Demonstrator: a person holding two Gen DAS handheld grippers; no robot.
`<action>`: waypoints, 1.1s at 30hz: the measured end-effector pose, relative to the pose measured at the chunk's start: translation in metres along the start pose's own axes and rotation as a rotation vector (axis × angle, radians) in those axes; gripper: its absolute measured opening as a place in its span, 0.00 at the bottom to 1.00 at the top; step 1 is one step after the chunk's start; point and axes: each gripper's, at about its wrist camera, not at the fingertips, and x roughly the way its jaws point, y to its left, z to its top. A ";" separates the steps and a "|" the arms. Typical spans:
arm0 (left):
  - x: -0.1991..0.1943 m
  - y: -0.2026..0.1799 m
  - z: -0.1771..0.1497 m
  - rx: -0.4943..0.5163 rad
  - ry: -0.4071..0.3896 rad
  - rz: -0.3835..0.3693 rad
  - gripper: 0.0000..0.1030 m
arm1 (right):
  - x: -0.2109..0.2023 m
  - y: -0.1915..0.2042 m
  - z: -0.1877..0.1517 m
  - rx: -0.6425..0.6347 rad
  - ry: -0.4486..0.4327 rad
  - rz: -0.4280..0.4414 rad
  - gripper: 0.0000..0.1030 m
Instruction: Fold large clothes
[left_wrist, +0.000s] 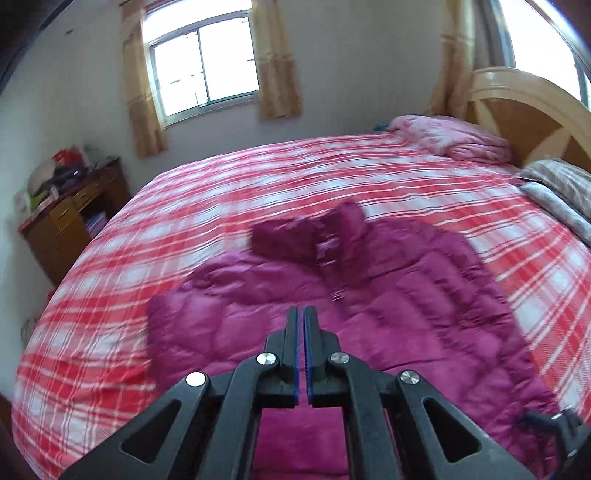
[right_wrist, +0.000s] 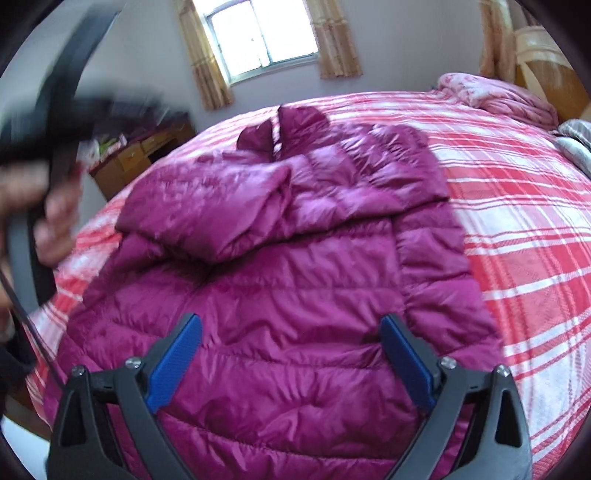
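Two tongs are working over the jacket (right_wrist: 280, 295) lying on the bed (right_wrist: 517, 229): left tongs (left_wrist: 300, 312) clenched empty, right tongs (right_wrist: 290, 328) spread wide, holding nothing. Slippery padding risks sliding, undoing the sleeve (right_wrist: 207, 210) folded at ten o'clock. No writing is showing.

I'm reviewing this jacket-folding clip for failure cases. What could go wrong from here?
1. The left gripper is shut with nothing between its pads above the magenta puffer jacket; unless reopened, it would likely push the fabric rather than pinch it.
2. The right gripper stands wide open over slick, puffy quilting, so a shallow bite may slip.
3. One sleeve already lies folded across the body; tugging the body could drag it loose.
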 end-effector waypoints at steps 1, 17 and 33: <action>0.002 0.012 -0.007 -0.018 0.002 0.021 0.02 | -0.003 0.000 0.005 0.013 -0.002 0.008 0.96; -0.002 0.087 -0.079 -0.193 0.016 -0.115 0.94 | 0.075 0.022 0.084 0.110 0.187 0.105 0.59; -0.001 0.125 -0.067 -0.310 -0.005 0.053 0.94 | 0.027 0.009 0.067 0.022 0.097 0.012 0.16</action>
